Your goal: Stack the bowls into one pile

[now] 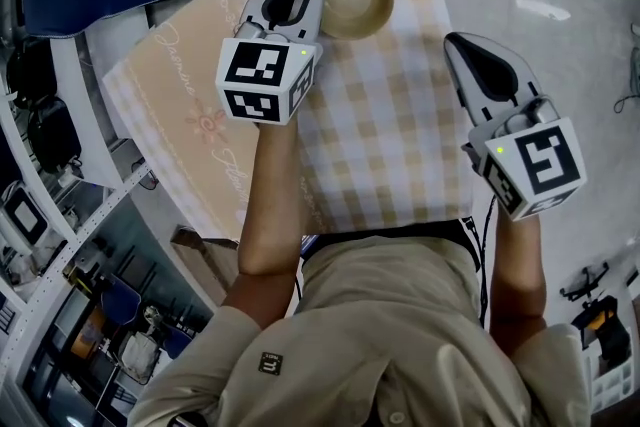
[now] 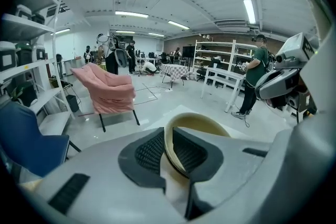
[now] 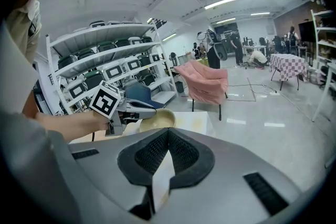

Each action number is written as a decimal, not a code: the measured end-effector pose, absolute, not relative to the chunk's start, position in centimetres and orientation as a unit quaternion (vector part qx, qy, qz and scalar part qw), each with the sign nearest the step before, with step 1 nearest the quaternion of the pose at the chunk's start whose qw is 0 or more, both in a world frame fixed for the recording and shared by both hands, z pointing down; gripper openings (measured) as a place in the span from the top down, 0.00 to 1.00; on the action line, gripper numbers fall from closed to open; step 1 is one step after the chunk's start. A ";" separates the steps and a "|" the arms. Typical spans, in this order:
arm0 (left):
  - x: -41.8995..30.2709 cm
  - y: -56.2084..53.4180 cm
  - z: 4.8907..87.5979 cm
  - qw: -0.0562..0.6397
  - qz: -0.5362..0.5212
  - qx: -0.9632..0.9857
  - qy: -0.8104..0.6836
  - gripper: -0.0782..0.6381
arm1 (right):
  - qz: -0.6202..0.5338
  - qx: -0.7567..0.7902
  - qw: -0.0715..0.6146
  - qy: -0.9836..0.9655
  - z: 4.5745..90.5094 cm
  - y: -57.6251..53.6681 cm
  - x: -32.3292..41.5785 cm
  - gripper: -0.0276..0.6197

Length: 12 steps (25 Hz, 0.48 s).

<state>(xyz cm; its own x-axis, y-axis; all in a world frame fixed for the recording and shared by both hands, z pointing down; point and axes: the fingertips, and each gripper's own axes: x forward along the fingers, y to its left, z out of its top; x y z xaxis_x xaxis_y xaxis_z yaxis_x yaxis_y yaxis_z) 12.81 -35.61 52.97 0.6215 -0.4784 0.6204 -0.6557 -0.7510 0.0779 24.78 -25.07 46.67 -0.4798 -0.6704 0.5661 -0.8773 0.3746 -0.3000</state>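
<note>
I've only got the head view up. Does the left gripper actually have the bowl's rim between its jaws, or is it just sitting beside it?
Observer: It has it. In the left gripper view the bowl has its rim running between the jaws of the left gripper, which are closed on it, one inside and one outside.
Operator: Is anything in the right one?
Observer: No. The right gripper view shows the right gripper with its jaws together at the tips and nothing between them.
Operator: Any second bowl farther out?
Observer: None shows in either gripper view. Ahead of the left gripper stands only a pink-covered chair.
</note>
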 end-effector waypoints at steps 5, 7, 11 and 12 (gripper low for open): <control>12.7 -35.8 52.2 0.131 0.293 0.890 -0.323 0.82 | 0.286 0.478 0.176 -0.812 46.0 -25.0 24.3 0.95; 12.8 -35.8 51.8 0.126 0.290 0.893 -0.320 0.81 | 0.284 0.478 0.175 -0.813 45.7 -24.9 24.1 0.95; 12.7 -35.6 51.1 0.115 0.286 0.896 -0.321 0.79 | 0.277 0.477 0.172 -0.816 45.4 -24.7 23.7 0.95; 12.5 -35.5 50.7 0.113 0.285 0.895 -0.324 0.79 | 0.274 0.475 0.172 -0.818 45.2 -24.6 23.5 0.95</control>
<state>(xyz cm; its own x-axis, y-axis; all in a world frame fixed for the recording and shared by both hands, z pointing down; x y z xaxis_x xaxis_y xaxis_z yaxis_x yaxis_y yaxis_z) 12.46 -35.46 50.72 0.6286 -0.5152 0.5826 -0.6435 -0.7652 0.0177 23.47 -24.60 45.17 -0.4894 -0.6837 0.5414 -0.8718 0.3984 -0.2849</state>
